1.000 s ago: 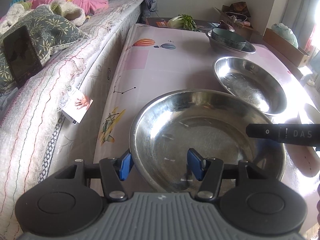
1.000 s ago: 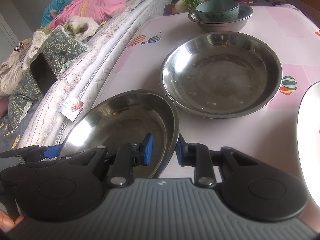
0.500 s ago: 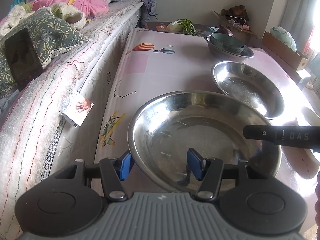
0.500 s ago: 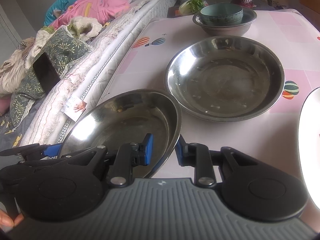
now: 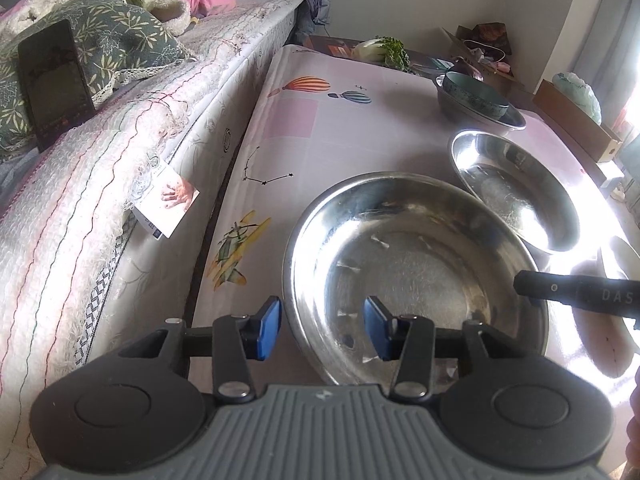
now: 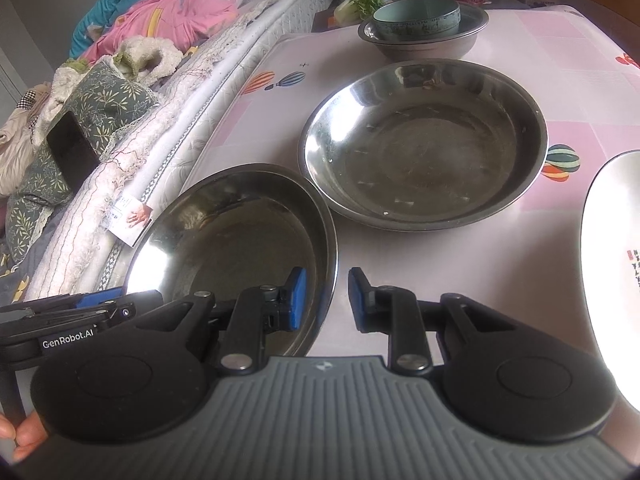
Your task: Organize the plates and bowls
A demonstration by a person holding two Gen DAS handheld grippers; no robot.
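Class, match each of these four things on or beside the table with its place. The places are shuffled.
Things:
1. teal bowl
2. phone
3. white plate
4. far steel dish

Places:
a. leaning on the leaf-print pillow
b. flat on the pink tablecloth, mid-table
c. cut off at the right edge
d. inside the grey bowl

Pairs: 1-d, 2-a, 3-c, 4-b

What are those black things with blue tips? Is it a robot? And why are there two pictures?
No robot: a person holds a pinching tool in each hand, each with a camera looking along it, so there are two pictures. The jaws of the left gripper are closing around the rim of the near steel plate; the right gripper seems to pinch its other side. The pink table also holds another steel plate, a white plate, and a green bowl inside a steel bowl.
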